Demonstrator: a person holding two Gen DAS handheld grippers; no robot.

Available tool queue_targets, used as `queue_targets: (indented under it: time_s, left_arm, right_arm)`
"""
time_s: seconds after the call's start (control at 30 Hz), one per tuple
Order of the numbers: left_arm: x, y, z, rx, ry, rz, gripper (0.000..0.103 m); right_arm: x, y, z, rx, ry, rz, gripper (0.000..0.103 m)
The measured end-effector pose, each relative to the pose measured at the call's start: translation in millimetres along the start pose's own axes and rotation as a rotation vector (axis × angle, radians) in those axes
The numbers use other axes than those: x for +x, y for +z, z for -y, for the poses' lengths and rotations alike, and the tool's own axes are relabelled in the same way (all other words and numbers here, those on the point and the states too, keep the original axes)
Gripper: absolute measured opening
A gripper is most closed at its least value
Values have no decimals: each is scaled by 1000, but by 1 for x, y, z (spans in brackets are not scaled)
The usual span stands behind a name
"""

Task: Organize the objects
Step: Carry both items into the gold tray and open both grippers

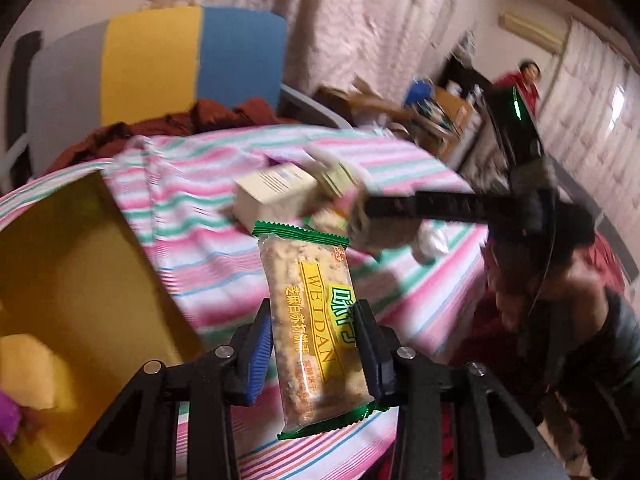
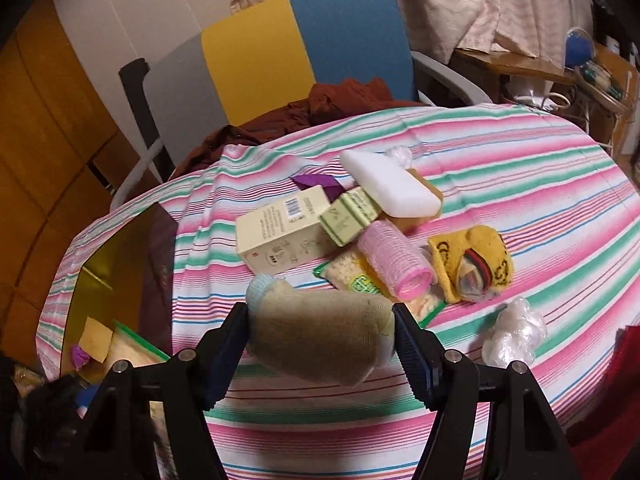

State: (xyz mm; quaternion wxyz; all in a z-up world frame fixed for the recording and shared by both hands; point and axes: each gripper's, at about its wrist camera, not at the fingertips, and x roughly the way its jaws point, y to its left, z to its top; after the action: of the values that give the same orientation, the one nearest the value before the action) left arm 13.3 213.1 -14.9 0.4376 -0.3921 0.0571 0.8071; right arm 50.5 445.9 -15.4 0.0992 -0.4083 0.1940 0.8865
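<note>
**Both tools loaded, box waiting at the surface's left edge**

Left tool (image 1: pixel 314 354): you are pinching a cracker packet (image 1: pixel 316 328) across its width, near the lower half, and holding it upright above the striped surface (image 1: pixel 420 292). The film wrapper is light and slick, and the crackers inside are probably brittle, so squeezing harder is risking crumbs. Holding near the middle is keeping it from swinging.

Right tool (image 2: pixel 320 344): you are holding a beige sock (image 2: pixel 320 340) crosswise between the blue pads, its ends bulging out on either side. It is soft, light and grippy; it is likely sagging rather than slipping.

The gold-lined box (image 1: pixel 80 264) is sitting open at the left edge of the surface, just beside the packet. A few items are already lying in it.

Room: the near strip of the surface is lying bare under both tools. The pile is crowding the centre: cream carton (image 2: pixel 280 232), white sponge (image 2: pixel 390 182), pink roller (image 2: pixel 394 260), yellow knit piece (image 2: pixel 472 264). The box's right wall is standing up between the packet and the box floor, so you are likely needing to clear it. The right tool is showing blurred in the left wrist view, over the pile; mind the crossing.
</note>
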Motion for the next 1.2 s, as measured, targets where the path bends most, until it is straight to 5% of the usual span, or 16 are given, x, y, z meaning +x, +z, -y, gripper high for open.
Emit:
queue_targets:
  time_s: [0.2,0.57,0.83,1.2]
  left_arm:
    - [-46,7,-53,-119,136,103,39]
    - [-98,-4,-166,-310,435,177,39]
    - [-103,-16,-195,-375,509,176,39]
    - [-108,-20,-203,-403,578,171,48]
  right_arm:
    - [-1,3,-40,-48,87,-1,71]
    - [19,-2,-181,-325,274,-67,71]
    - [38,-29,-246,-449,332,-123,71]
    - [58,-51,-277,-506,375,-180,78]
